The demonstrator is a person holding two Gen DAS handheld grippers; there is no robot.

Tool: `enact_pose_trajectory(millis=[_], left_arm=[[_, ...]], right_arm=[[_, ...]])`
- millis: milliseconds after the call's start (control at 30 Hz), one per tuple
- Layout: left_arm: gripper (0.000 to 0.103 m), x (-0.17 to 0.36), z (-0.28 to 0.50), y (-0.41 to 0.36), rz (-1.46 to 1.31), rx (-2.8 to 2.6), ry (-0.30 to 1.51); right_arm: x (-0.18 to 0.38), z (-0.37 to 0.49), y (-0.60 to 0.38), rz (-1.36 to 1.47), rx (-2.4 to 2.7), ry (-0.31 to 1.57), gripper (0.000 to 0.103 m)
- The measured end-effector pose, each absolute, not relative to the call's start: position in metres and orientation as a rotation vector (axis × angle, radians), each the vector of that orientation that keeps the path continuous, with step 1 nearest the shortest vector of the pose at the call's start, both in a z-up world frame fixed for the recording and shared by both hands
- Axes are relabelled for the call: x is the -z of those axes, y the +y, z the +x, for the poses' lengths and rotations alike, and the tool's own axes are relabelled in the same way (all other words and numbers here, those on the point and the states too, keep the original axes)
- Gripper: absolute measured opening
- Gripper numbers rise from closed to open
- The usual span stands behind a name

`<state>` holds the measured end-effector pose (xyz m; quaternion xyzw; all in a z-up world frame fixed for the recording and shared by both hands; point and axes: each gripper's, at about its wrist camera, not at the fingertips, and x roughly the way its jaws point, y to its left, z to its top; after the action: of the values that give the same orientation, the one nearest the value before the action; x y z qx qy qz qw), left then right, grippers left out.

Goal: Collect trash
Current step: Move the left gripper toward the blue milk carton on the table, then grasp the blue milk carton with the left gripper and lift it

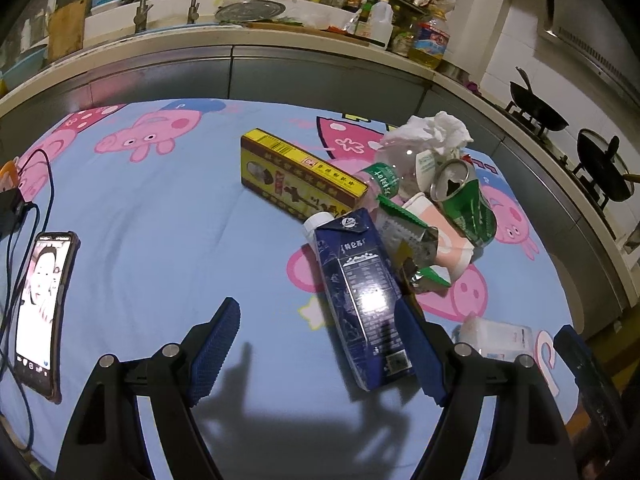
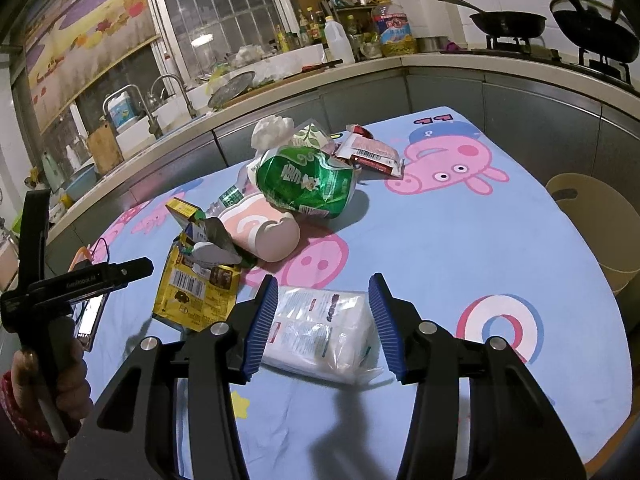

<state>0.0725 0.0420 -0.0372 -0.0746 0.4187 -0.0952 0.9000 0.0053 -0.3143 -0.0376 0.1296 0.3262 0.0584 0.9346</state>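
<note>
Trash heaped on the counter [image 2: 460, 240]: crushed green can [image 2: 306, 184], carton [image 1: 360, 296], yellow box [image 1: 296, 180], tissue [image 1: 436, 130]. Left gripper [image 1: 320, 352], jaws wide apart, carton just inside the right one, not pinched. Right gripper [image 2: 326, 320], jaws apart, straddling a white packet [image 2: 320, 332], small gaps at both sides.

The left tool [image 1: 316, 344], black-armed with blue ribbed pads, points downward, jaws spread wide. The matching right tool [image 2: 324, 320] tilts down too, jaws parted and unclamped. A hand [image 2: 52, 380] in a red sleeve grips the left tool's handle.
</note>
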Motion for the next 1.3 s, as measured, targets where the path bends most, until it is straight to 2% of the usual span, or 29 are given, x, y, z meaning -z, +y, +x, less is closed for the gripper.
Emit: enact_pose_trajectory(millis=[1300], left_arm=[[0.08,0.05,0.076,0.039,-0.12,0.167,0.899]], right_arm=[[0.043,0.007,-0.31,0.264,-0.132,0.678,0.049]])
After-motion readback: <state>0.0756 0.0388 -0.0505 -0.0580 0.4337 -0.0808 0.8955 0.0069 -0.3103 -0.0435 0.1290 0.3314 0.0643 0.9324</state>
